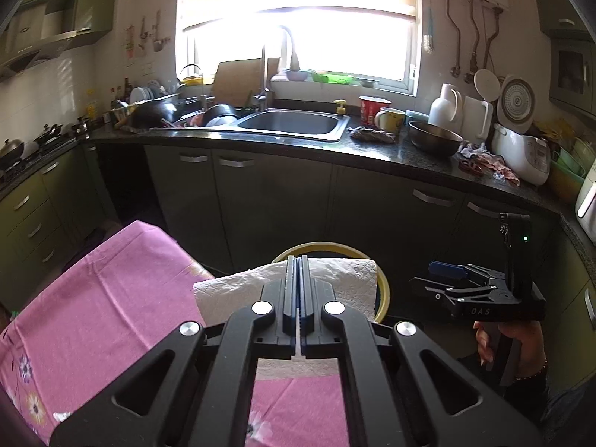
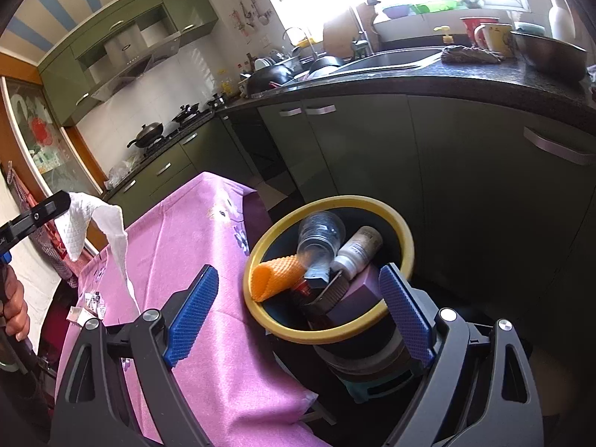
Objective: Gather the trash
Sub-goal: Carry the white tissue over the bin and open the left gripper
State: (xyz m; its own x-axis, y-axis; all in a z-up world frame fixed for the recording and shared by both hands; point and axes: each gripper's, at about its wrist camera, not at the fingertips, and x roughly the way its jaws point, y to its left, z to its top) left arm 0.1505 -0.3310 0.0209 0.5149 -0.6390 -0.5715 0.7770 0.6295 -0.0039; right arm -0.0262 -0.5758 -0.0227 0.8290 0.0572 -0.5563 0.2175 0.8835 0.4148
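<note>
Left tongs hide what the right view shows: bin contents.

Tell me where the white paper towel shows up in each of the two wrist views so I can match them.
Left wrist view: the white paper towel sits bottom centre, clamped in the shut left gripper, in front of the bin.
Right wrist view: it hangs at far left from the left gripper, above the pink cloth.
Shared landmark: the yellow-rimmed trash bin.
</note>
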